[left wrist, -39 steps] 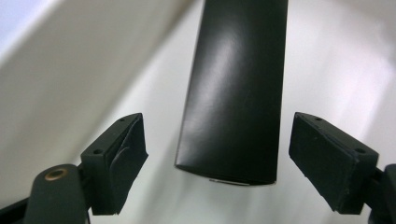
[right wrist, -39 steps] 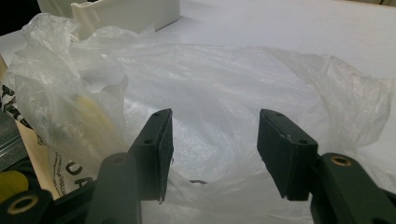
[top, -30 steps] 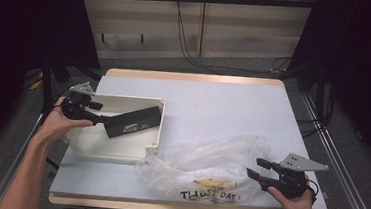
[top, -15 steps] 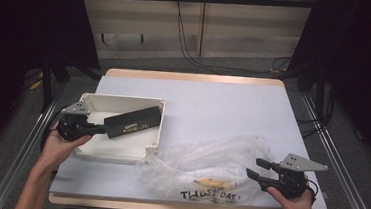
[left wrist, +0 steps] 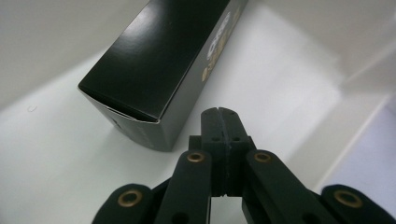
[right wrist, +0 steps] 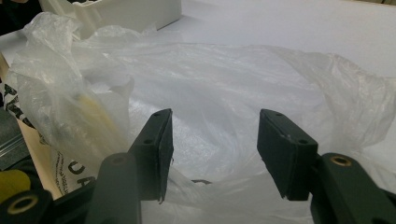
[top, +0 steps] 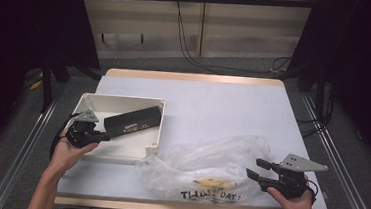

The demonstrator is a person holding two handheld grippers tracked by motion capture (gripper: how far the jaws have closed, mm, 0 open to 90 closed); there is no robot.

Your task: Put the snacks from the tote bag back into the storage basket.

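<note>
While my left tongs (left wrist: 219, 122) are sitting squeezed tight with nothing between them, the black box (top: 132, 121) is lying just beside them inside the white tray (top: 123, 101). My right tongs (top: 254, 168) are staying wide apart, with the crinkly plastic bag (right wrist: 210, 79) lying in the gap between them on the table (top: 214, 101).

Black box (top: 133, 122) — flat in white tray (top: 119, 152)

I see a glossy black cardboard box (left wrist: 154, 60) in a smooth white plastic tray (top: 119, 152), a crinkled clear plastic bag (top: 204, 161), and a matt worktop (top: 223, 107).
</note>
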